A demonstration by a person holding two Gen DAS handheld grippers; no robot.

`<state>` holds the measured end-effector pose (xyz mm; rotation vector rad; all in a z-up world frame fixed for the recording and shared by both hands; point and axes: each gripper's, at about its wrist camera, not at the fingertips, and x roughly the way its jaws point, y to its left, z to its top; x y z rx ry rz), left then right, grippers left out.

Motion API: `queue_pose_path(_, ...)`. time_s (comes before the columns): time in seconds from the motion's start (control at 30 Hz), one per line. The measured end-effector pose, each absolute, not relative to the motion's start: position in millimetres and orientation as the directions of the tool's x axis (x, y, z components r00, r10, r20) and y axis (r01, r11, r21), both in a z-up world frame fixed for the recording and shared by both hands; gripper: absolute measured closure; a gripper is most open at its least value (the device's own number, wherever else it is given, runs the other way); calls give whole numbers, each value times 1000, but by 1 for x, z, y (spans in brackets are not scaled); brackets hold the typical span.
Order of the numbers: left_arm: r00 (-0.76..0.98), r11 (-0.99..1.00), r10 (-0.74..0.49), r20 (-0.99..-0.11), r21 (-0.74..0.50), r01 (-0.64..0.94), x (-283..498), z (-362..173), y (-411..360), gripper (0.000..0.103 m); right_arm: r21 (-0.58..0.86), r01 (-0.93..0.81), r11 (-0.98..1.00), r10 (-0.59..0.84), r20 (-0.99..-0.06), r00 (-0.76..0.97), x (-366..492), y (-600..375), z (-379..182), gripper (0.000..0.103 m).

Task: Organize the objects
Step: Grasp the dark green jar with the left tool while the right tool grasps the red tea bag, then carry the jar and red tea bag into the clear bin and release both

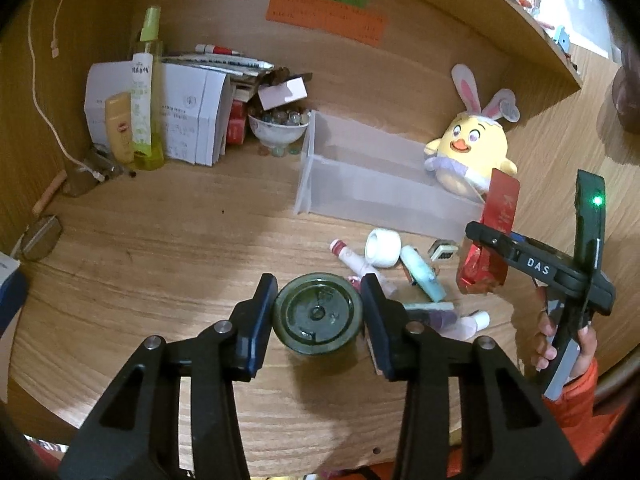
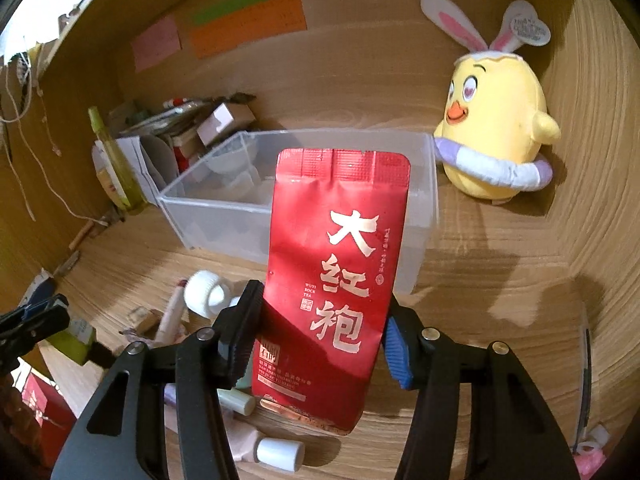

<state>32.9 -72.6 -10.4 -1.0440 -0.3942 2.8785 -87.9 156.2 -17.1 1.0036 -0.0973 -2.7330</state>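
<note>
- Your left gripper (image 1: 318, 312) is clamping a dark green round jar (image 1: 318, 314), both pads pressing its sides, the jar's round end facing the camera.
- Your right gripper (image 2: 320, 340) is pinching a red tea pouch (image 2: 336, 280) upright by its lower edges, print facing the lens.
- Just past the jar, at 1 to 2 o'clock in the left view, small tubes and a white cap (image 1: 383, 247) are lying loose on the wooden desk (image 1: 160, 248).
- The clear plastic bin (image 1: 360, 176) is sitting at 12 to 1 o'clock beyond them, open side up.
- A yellow chick plush (image 2: 496, 120) is standing at the bin's 3 o'clock side.
- At 10 o'clock in the left view, bottles and white boxes (image 1: 188, 120) are standing beside a bowl of marbles (image 1: 278, 124).
</note>
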Motion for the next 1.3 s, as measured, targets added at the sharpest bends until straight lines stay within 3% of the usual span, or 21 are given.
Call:
queue_pose_path(0.8,-851,-980,99,-515,-197,5,-29,60,-64,60,111,237,-965,-261,-476,-840,-99,155,49,52)
queue_pose_path(1.3,-869,-985,87,-488,-173,-1,-85,85,-57,60,37,232,-972,-225,-431,-874,-142,157,79,52)
